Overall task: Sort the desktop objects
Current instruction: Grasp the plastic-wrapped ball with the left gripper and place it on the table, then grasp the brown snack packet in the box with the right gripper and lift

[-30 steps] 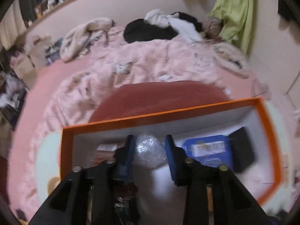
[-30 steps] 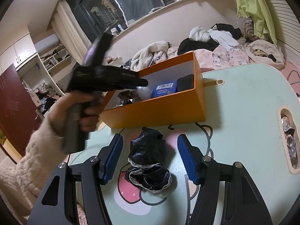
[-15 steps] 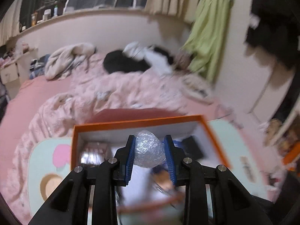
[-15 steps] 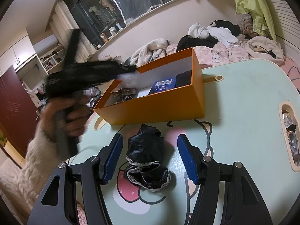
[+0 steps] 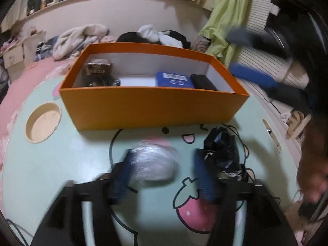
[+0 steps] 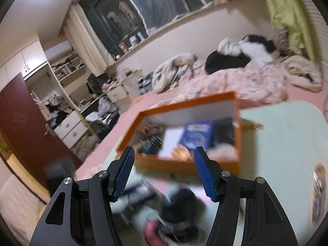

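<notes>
The left hand-held gripper (image 5: 162, 170) is opening around a crinkly clear plastic-wrapped ball (image 5: 152, 164), seemingly loose already, near the bench's (image 5: 41, 164) front edge, short of the orange cardboard box (image 5: 151, 108). Release over the box. The right hand-held gripper (image 6: 164, 172) hangs open, empty.

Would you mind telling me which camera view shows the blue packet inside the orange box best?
The left wrist view: the blue packet lies sharp and unobstructed in the orange box, its white label visible. In the right wrist view the same packet is smeared by motion blur, so only its colour and rough shape can be made out.
</notes>
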{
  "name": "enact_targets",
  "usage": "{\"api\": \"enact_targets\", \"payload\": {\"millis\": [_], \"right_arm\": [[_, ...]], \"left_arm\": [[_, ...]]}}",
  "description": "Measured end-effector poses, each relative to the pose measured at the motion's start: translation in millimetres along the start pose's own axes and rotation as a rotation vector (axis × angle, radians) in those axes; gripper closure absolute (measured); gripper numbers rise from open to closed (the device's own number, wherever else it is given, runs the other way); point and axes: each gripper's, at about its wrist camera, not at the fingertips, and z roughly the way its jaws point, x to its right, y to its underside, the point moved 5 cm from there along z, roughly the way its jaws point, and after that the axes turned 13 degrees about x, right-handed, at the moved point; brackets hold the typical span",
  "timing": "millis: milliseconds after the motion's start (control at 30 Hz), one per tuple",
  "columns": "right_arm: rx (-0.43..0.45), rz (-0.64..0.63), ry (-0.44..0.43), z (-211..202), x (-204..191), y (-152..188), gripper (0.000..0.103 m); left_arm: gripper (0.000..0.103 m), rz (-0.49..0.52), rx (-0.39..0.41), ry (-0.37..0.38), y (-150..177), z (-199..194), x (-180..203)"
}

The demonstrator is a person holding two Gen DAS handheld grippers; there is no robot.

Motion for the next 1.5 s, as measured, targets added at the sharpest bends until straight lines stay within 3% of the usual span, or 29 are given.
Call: {"api": "enact_targets", "payload": {"millis": [67, 267, 333, 433, 533, 633, 667, 700, 867, 967, 1133, 1267, 1367, 1500], "right_arm": [[-0.096, 0.024, -0.03, 34.3, -3.9, -9.6, 0.042], [-0.333, 0.038, 0.004, 133.0, -13.5, -9.1, 0.042], [-0.404, 0.105, -0.009, 157.0, -11.4, 0.3, 0.042], [-0.457, 0.229, 0.062, 175.3, 11.4, 12.6, 0.042], [-0.467, 0.321, 0.039, 183.0, 19.0, 16.5, 0.045], [-0.5, 0.329, 0.023, 188.6, 13.0, 17.3, 0.045], [-0.518, 0.337, 0.017, 190.8, 12.4, 19.9, 0.048], [-0.525, 0.354, 0.012, 192.4, 14.5, 22.2, 0.061], [-0.47, 0.479, -0.047, 179.3, 28.6, 25.0, 0.084], [-0.393, 0.513, -0.101, 161.4, 29.2, 11.5, 0.084], [-0.247, 0.406, -0.143, 115.9, 18.3, -18.3, 0.084], [-0.143, 0.344, -0.22, 55.8, 5.7, -29.6, 0.084], [-0.089, 0.247, -0.239, 10.1, -1.4, -23.0, 0.084], [-0.059, 0.131, -0.181, -42.6, 6.5, 11.2, 0.084]], "left_arm": [[0.021, -0.01, 0.028, -0.008, 0.1, -4.7, -5.3], [0.017, -0.039, 0.119, -0.012, -1.7, -25.0, -11.4], [0.017, -0.042, 0.125, -0.014, -1.1, -26.7, -12.4], [0.017, -0.046, 0.12, -0.009, 0.2, -25.9, -12.4], [0.017, -0.046, 0.12, -0.001, 1.8, -26.3, -12.8], [0.017, -0.049, 0.113, 0.003, 1.8, -23.3, -13.9], [0.017, -0.05, 0.107, 0.004, 2.3, -22.2, -14.8], [0.017, -0.053, 0.103, 0.002, 2.8, -21.4, -15.3], [0.017, -0.066, 0.112, -0.003, 3.8, -23.5, -16.7], [0.017, -0.069, 0.102, -0.003, 4.3, -20.7, -16.9], [0.017, -0.073, 0.123, -0.003, 0.4, -24.6, -17.6], [0.017, -0.093, 0.163, 0.006, -8.9, -32.4, -25.9], [0.017, -0.079, 0.173, -0.013, -21.6, -34.9, -32.6], [0.017, -0.063, 0.167, -0.028, -54.5, -30.6, -41.0]]}}
